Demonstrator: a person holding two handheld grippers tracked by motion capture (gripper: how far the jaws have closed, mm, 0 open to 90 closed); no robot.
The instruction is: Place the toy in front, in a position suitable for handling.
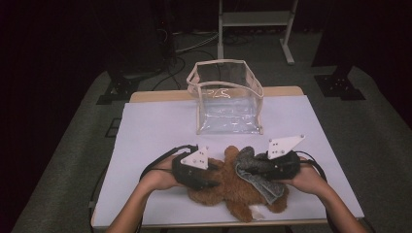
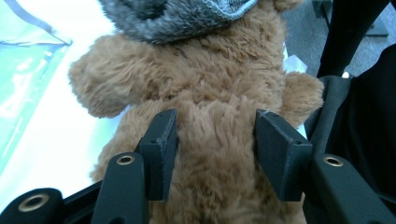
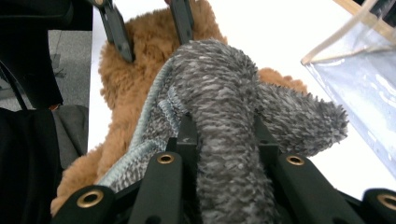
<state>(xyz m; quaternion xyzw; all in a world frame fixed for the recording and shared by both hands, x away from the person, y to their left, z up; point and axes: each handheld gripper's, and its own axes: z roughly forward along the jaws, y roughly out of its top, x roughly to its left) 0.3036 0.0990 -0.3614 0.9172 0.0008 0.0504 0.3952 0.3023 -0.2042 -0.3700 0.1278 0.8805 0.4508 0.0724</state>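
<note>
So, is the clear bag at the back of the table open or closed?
Open. The clear bag stands upright on the white table, its beige-edged top spread wide, and nothing shows inside it.

Clear bag (image 1: pixel 228 97) blocks far middle; sides free.

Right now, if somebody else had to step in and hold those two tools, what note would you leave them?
Left gripper: jaws astride the brown teddy bear's body, fur between them; whether they pinch is unclear.
Right gripper: shut on the grey fuzzy cloth.
Bear lies on the white table cover, the cloth draped over it.
Clear bag stands open behind, nothing visible inside.
Left, probably: finish dressing the bear, perhaps bag it.
</note>
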